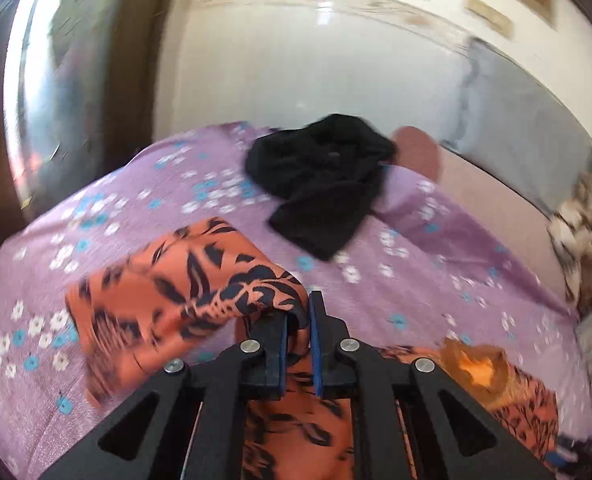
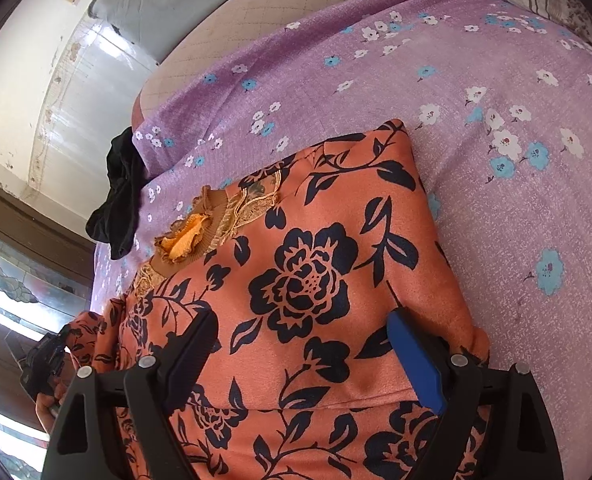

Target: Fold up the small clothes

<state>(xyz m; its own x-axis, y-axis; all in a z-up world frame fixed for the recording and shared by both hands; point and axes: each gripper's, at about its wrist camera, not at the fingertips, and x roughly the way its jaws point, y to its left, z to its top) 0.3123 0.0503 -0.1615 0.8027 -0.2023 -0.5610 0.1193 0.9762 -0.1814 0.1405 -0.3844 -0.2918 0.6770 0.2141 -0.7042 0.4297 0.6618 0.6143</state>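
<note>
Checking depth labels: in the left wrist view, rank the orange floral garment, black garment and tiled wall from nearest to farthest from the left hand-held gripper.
1. orange floral garment, clamped in the left hand-held gripper.
2. black garment, ahead on the bedsheet.
3. tiled wall, behind the bed.

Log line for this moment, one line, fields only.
left gripper: shut on top sleeve | right gripper: open over top | black garment: aside on bed

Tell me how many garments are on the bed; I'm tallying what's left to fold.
2. The orange floral top lies spread under the open right gripper, one part pinched by the left gripper. The black garment lies crumpled near the bedsheet edge. Others may be hidden.
</note>
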